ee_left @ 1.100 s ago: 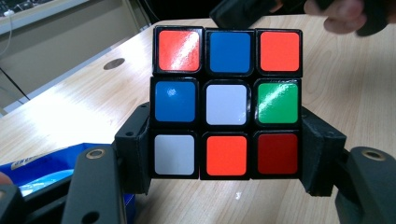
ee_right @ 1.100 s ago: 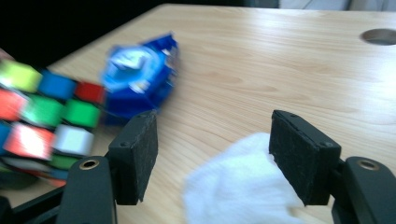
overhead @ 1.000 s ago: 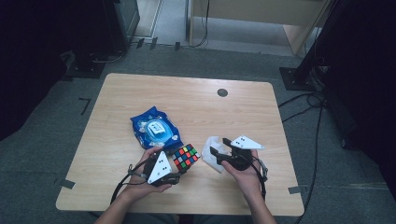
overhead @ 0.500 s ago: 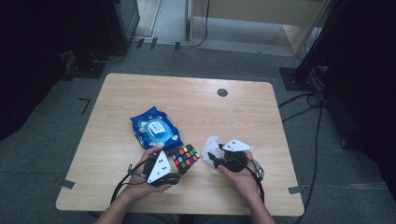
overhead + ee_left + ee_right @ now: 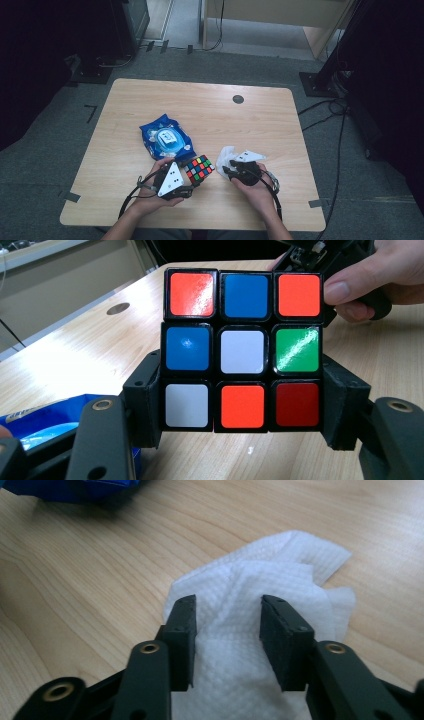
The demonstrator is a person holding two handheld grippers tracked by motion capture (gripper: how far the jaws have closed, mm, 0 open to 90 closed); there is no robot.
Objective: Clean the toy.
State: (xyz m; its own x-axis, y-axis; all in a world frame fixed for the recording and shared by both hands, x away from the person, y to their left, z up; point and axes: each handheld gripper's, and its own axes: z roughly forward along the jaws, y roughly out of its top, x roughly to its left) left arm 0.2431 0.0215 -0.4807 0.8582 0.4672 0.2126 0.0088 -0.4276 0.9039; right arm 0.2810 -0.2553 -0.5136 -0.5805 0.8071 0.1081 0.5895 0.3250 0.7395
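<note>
A scrambled Rubik's cube [image 5: 200, 169] hangs just above the wooden table [image 5: 225, 120], near its front edge. My left gripper [image 5: 195, 174] is shut on it; in the left gripper view the two pads press the cube's [image 5: 242, 350] sides. To its right a crumpled white wipe [image 5: 226, 154] lies on the table. My right gripper [image 5: 227, 167] points down onto it. In the right gripper view the wipe [image 5: 280, 565] lies under and between the jaws, which have just been closing. The fingertips [image 5: 182, 630] still stand apart, with no squeeze on the cloth.
A blue pack of wet wipes [image 5: 165, 139] lies behind the cube, left of centre. A dark round cable hole [image 5: 238, 99] sits near the table's far edge. Cables trail from both grippers over the front edge. Dark stands and cables surround the table on the floor.
My right gripper has sunk onto the white wipe and its jaws have narrowed around it. My left gripper and the cube have stayed in place.
</note>
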